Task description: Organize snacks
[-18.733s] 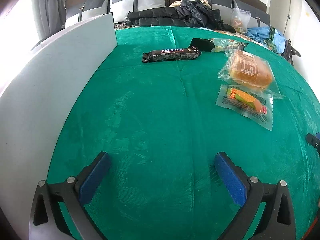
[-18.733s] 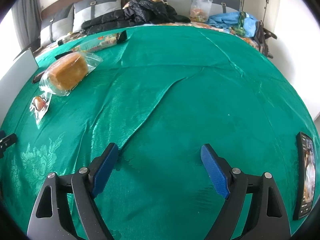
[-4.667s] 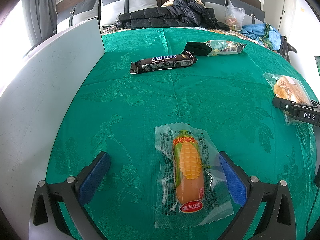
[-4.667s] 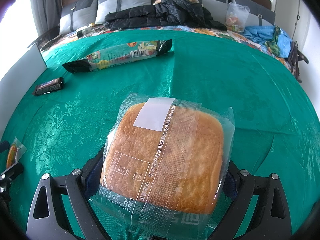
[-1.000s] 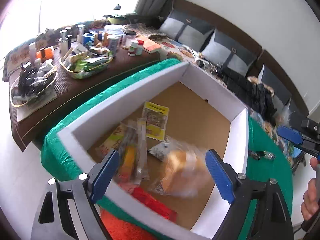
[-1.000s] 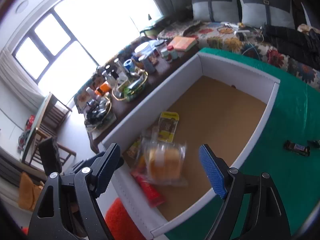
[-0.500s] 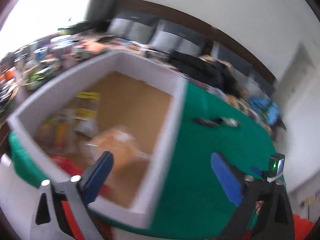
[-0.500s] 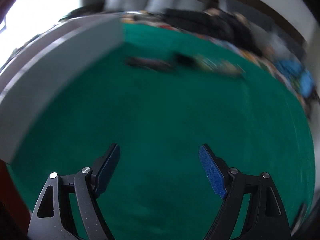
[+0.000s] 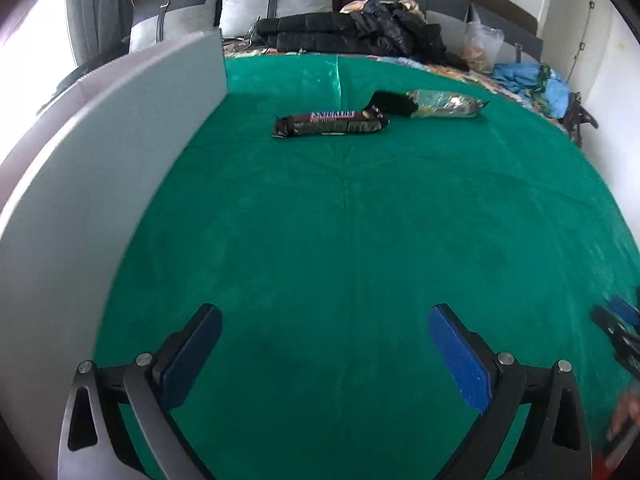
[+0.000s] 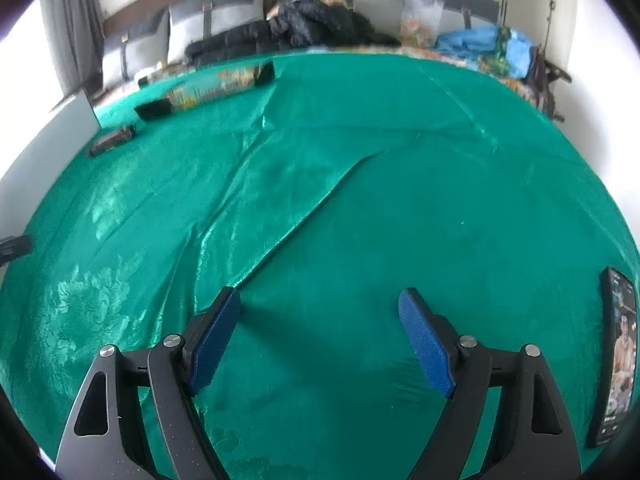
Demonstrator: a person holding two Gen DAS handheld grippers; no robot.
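A dark Snickers bar (image 9: 331,123) lies on the green tablecloth (image 9: 344,240) at the far side, with a long green-and-black snack pack (image 9: 430,105) just behind it to the right. My left gripper (image 9: 324,344) hangs open over bare cloth, well short of both. In the right wrist view the same bar (image 10: 113,140) and long pack (image 10: 208,90) lie far off at the upper left. My right gripper (image 10: 320,328) is open over bare cloth with nothing between its fingers. Its tip (image 9: 616,330) shows at the right edge of the left wrist view.
The white wall of the box (image 9: 100,168) runs along the left side of the cloth. A phone (image 10: 616,356) lies at the table's right edge. Behind the table stands a sofa with a black jacket (image 9: 352,32), bags and blue cloth.
Both grippers have swung away from the open box, where the bread and other snacks lay, and come down over the green cloth. Both stay empty.
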